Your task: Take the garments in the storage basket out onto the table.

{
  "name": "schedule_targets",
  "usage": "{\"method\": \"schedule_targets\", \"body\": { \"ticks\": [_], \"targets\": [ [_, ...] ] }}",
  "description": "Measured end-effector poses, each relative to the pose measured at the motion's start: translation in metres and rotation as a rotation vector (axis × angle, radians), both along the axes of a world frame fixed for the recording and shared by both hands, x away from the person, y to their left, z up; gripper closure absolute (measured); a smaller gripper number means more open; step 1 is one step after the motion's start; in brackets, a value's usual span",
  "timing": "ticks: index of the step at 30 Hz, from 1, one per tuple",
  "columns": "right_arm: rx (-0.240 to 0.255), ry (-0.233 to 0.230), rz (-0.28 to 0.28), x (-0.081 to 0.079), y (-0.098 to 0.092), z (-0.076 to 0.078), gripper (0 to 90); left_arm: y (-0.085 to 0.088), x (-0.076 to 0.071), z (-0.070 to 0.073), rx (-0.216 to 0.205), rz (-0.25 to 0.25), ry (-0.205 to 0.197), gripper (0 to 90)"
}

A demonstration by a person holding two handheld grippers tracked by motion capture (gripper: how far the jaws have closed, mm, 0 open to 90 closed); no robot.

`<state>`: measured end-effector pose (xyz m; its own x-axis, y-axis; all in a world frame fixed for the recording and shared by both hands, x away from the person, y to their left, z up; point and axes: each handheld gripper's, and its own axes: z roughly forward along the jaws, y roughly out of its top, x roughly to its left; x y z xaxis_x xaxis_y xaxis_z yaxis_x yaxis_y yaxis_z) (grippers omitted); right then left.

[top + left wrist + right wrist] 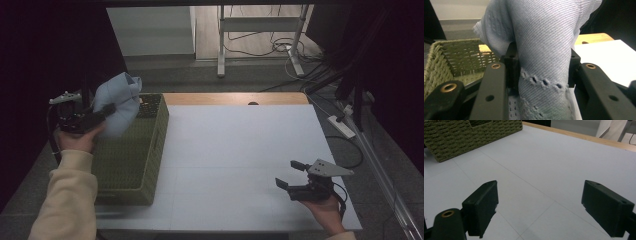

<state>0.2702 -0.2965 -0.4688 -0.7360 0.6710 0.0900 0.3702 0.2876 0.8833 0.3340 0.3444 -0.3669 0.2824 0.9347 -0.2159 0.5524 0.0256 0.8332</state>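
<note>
The left tool (102,112) is raised above the far left corner of the tabletop, over the far end of the rectangular olive-green woven basket (131,165), and its jaws pinch a bunched pale blue knitted cloth (119,102). In the left gripper view the pale blue knitted cloth (544,50) fills the gap between the two black jaws, pressed in on both sides, and rises out of them in a loose fold. Its weave is a fine diagonal rib with a row of small eyelet holes across it. Below and to the left lies the open inside of the basket (456,57), with coarse braided walls and a thick rolled rim.

The basket stands along the left edge of the white tabletop (240,160), its long side running away from the person. To the right of it the smooth, matt surface, crossed by faint seam lines, lies open right across to the right edge. A strip of light wood (235,98) borders the far edge.

The right tool (292,174) is held low near the front right corner, well apart from the basket, jaws spread wide with nothing between them. In the right gripper view the right tool (539,207) looks across bare white surface toward the basket wall (461,137).

Beyond the tabletop is a grey floor, with white metal frame legs (260,35) and dark cables (300,65) trailing on it.
</note>
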Motion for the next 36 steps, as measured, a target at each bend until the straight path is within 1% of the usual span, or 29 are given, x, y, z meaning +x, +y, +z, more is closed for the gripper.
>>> {"method": "schedule_targets", "body": {
  "ticks": [7,12,22,31,36],
  "targets": [
    [0.001,-0.001,0.000,0.000,0.000,0.000,13.9,-0.006,-0.003,0.003,-0.017,-0.018,-0.025,58.9],
    [0.000,-0.002,-0.001,0.000,-0.001,0.000,13.9,-0.014,-0.006,0.006,-0.025,-0.045,-0.039,58.9],
    [0.001,-0.008,-0.002,-0.001,0.000,0.000,13.9,-0.026,-0.011,0.009,-0.047,-0.080,-0.070,58.9],
    [-0.001,-0.005,-0.001,0.000,0.000,0.000,13.9,-0.035,-0.013,0.012,-0.058,-0.105,-0.085,59.0],
    [-0.003,-0.005,0.000,0.000,0.001,0.000,13.9,-0.045,-0.014,0.014,-0.065,-0.132,-0.096,59.0]
  ]
}}
